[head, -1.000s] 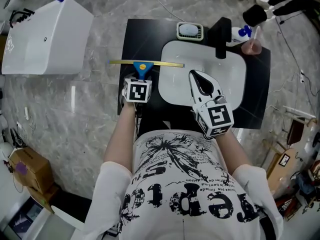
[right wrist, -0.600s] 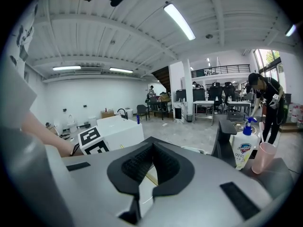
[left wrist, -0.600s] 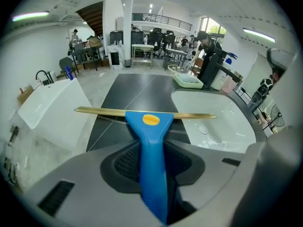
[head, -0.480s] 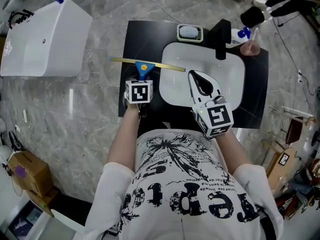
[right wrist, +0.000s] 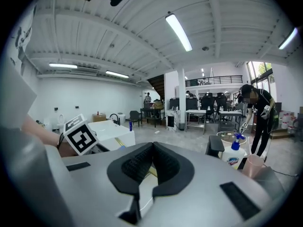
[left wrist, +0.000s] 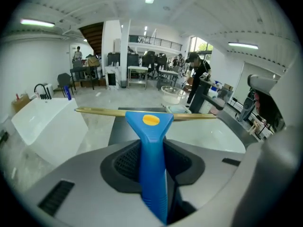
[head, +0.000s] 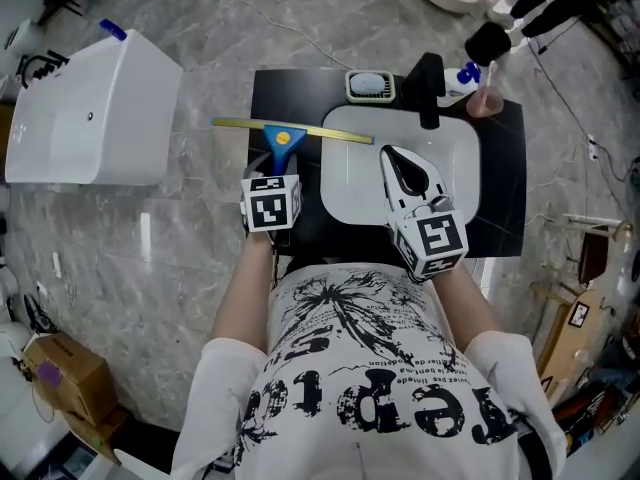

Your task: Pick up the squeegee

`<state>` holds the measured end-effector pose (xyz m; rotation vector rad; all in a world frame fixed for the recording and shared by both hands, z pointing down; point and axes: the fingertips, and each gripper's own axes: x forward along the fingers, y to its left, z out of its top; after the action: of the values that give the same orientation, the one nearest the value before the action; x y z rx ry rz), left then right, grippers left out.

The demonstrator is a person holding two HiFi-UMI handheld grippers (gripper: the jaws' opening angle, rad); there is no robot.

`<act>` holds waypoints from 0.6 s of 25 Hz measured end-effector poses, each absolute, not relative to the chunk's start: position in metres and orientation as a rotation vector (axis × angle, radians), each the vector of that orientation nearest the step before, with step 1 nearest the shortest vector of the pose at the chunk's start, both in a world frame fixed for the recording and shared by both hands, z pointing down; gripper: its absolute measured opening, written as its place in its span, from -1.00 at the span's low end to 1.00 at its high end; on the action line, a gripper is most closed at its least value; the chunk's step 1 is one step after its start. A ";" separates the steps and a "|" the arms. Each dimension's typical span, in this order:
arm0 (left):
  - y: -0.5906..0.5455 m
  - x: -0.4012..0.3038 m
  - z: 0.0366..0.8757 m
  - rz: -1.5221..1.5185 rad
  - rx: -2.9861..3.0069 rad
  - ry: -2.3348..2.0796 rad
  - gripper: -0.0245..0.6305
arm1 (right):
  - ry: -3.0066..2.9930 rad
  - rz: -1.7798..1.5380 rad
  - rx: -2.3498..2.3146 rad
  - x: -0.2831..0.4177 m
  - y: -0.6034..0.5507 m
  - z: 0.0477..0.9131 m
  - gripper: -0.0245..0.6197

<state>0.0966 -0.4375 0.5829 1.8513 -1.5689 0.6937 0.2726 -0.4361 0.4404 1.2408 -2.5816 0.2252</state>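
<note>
Blue plastic fills the left gripper view: the handle of the squeegee [head: 283, 140] stands between the jaws of the left gripper [head: 276, 171], which have just been closing and now clamp it on both flanks. The brass blade [head: 300, 129] runs crosswise ahead of the jaws, roughly level.

The step in hand looks like the lift. The hold is low on the handle and the wide head sits out front, so the pinch should probably stay firm and the rise go straight up, without rolling the wrist and dipping one blade end.

The blade's left end reaches past the left edge of the black counter [head: 300, 78]. Its right end lies over the rim of the white basin [head: 355, 183]; whether it touches cannot be told. The right gripper [head: 403, 166], jaws together and empty, hovers over the basin near that end, so swinging right risks a knock. Up and to the left is freer: the white box [head: 90, 98] is well apart, and the faucet [head: 428, 88] stands at the far side.
</note>
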 end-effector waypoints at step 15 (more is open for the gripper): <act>-0.473 0.084 0.383 0.374 2.265 -1.863 -0.51 | -2.603 0.078 1.454 0.285 -0.434 0.378 -0.88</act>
<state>0.0843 -0.4729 0.3830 2.2646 -1.8634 0.3738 0.2847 -0.4341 0.3776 1.4544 -2.6025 0.0781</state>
